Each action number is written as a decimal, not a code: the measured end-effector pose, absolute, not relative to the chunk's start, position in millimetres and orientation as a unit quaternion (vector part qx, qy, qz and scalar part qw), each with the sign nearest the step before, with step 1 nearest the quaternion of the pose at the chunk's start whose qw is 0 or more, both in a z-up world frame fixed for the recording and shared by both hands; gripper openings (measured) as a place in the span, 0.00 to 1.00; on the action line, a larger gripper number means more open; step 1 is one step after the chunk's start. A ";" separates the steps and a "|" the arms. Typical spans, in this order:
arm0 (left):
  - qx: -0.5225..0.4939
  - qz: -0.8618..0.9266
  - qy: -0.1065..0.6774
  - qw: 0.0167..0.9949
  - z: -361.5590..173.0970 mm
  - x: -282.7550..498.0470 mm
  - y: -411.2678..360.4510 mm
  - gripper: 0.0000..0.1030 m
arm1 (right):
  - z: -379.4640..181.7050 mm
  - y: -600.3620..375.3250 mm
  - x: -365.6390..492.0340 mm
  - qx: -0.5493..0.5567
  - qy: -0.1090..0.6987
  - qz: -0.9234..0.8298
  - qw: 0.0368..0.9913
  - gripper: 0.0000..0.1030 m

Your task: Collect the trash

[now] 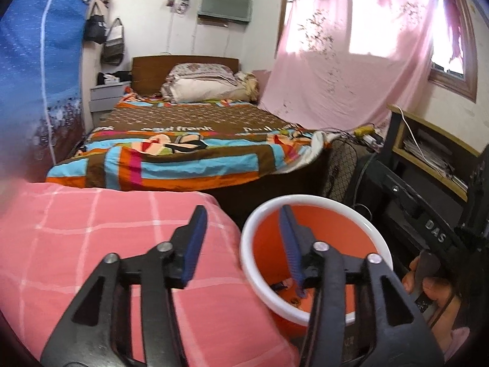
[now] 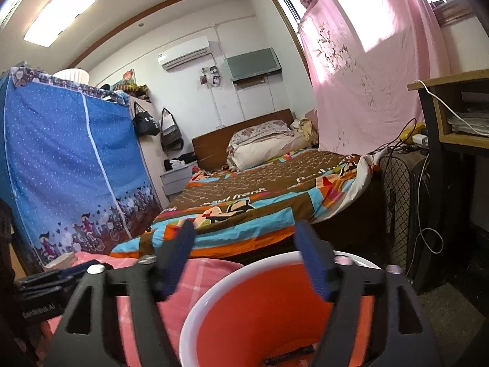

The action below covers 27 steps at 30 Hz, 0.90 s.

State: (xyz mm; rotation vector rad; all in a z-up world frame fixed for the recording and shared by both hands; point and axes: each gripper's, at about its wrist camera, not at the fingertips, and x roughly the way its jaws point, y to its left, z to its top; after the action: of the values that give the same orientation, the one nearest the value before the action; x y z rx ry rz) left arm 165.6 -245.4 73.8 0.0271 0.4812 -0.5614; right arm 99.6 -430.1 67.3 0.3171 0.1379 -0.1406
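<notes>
Orange bin upright (mouth up) — both tools agape, empty

The near gripper arm is hiding part of the small dark scraps lying in the orange bin; they are too small to identify.

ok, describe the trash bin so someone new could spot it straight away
Start at the bed with the striped multicolour cover; in front of its foot lies a pink checked quilt. The bin sits right beside that quilt, between it and the dark desk. It is the only round open container: orange inside, thick white rim, a few small scraps at the bottom.
</notes>
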 end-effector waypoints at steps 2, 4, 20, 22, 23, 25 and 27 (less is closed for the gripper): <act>0.009 -0.260 0.227 0.939 75.6 163.2 -233.7 0.64 | 68.8 -425.9 96.5 0.155 0.061 -0.070 0.984 0.75; 0.005 -0.247 0.219 0.944 76.8 160.3 -223.4 0.74 | 70.8 -420.5 93.7 0.149 0.053 -0.072 0.985 0.80; -0.055 -0.143 0.154 0.976 64.9 111.3 -116.0 1.00 | 72.6 -357.1 50.3 0.108 -0.013 -0.048 0.993 1.00; -0.055 -0.131 0.148 0.979 59.1 100.9 -105.0 1.00 | 69.8 -346.6 42.6 0.093 -0.015 -0.044 0.995 1.00; -0.055 -0.128 0.147 0.979 57.2 97.8 -101.7 1.00 | 69.3 -341.8 39.3 0.087 -0.016 -0.043 0.995 1.00; -0.052 -0.119 0.146 0.981 50.6 88.9 -93.4 1.00 | 66.3 -330.6 28.7 0.075 -0.021 -0.041 0.996 1.00; -0.049 -0.110 0.146 0.982 44.0 80.3 -85.8 1.00 | 63.7 -322.8 19.3 0.068 -0.024 -0.041 0.997 1.00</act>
State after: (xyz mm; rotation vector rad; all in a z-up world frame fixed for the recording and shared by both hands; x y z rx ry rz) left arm 80.3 -85.8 44.0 -0.0990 0.2932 -0.2207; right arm 19.3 -322.8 63.7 0.1354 -0.0483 -0.0817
